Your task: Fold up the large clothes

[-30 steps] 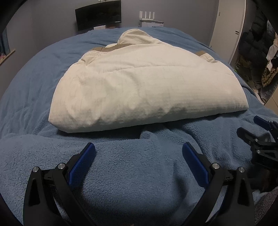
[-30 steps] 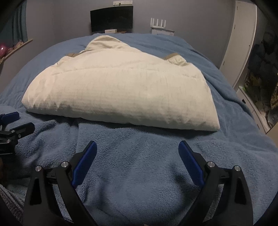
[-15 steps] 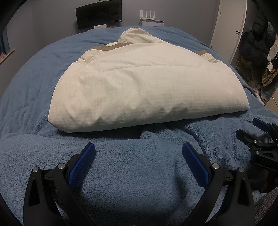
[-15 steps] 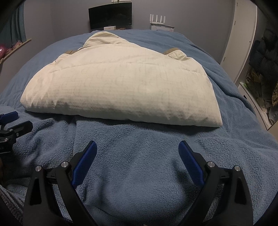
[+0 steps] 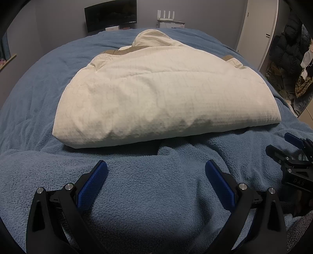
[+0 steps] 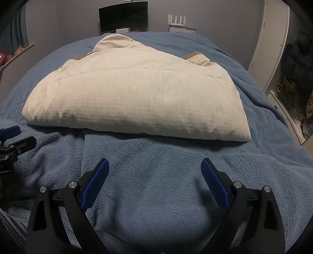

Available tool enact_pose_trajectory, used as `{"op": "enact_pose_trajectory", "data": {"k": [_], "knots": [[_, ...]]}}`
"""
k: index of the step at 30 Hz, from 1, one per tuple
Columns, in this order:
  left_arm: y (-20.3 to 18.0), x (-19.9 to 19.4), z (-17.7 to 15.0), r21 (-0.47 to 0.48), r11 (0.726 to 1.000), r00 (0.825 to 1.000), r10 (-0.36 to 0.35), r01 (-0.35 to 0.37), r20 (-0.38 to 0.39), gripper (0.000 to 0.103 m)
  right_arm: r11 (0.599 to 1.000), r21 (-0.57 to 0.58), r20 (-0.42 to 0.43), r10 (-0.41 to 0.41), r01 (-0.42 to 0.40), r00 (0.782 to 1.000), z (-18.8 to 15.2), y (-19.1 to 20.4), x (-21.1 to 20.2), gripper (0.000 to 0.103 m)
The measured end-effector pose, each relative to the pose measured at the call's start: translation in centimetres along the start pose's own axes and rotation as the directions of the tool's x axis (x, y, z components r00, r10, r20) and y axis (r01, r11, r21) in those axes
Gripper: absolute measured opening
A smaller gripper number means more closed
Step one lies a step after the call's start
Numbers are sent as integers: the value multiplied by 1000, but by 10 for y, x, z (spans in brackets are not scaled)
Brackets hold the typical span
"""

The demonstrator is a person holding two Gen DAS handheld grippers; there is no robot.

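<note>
A cream quilted jacket (image 5: 162,97) lies folded in a thick bundle on the blue blanket, its hood at the far end; it also shows in the right wrist view (image 6: 140,95). My left gripper (image 5: 156,166) is open and empty, low over the blanket just short of the jacket's near folded edge. My right gripper (image 6: 155,163) is open and empty, also short of that edge. The right gripper shows at the right edge of the left wrist view (image 5: 289,148), the left gripper at the left edge of the right wrist view (image 6: 13,136).
The blue fleece blanket (image 5: 148,195) covers the whole bed and is rumpled in front of the jacket. A dark monitor (image 5: 110,14) and a white router (image 5: 166,16) stand beyond the bed's far end. A white wardrobe (image 6: 273,43) and hanging clothes (image 5: 289,58) are on the right.
Both grippers have edged slightly closer to the jacket's near edge. Both stay open; the jacket has not moved.
</note>
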State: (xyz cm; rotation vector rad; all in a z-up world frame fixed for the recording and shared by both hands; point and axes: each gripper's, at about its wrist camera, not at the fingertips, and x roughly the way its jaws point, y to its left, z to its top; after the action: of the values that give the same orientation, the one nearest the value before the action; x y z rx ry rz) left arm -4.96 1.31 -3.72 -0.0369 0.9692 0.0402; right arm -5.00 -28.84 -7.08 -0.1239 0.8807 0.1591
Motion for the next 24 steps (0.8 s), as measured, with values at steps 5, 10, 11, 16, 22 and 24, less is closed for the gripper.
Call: {"op": "enact_pose_trajectory", "data": {"k": [5,10,11,16,22,24], "knots": [[1,1,-1,1,1000,1000,0,0,-2,96,1000,0,0,0,0,1000,0,0,0,91],[1,1,-1,1,1000,1000,-1,1,-2,96,1000,-1,-1,1,-1,1000,0,-1,0,91],[1,1,0,1,1000,1000,0,0,-3,96,1000,-1,-1,0,0,1000,0,-1,0,91],[2,2,-2,1,1000,1000,-1,1,-4,96,1000,0,-1,1,-1,1000,0,-2,0,91],[2,2,-1,2,1000,1000,-2,2,-4,96,1000,0,-3,0,0,1000,0,-1,1,91],[2,2,-1,2,1000,1000,-1,1,-4,96,1000,1,-3,0,0,1000,0,-1,1,91]]}}
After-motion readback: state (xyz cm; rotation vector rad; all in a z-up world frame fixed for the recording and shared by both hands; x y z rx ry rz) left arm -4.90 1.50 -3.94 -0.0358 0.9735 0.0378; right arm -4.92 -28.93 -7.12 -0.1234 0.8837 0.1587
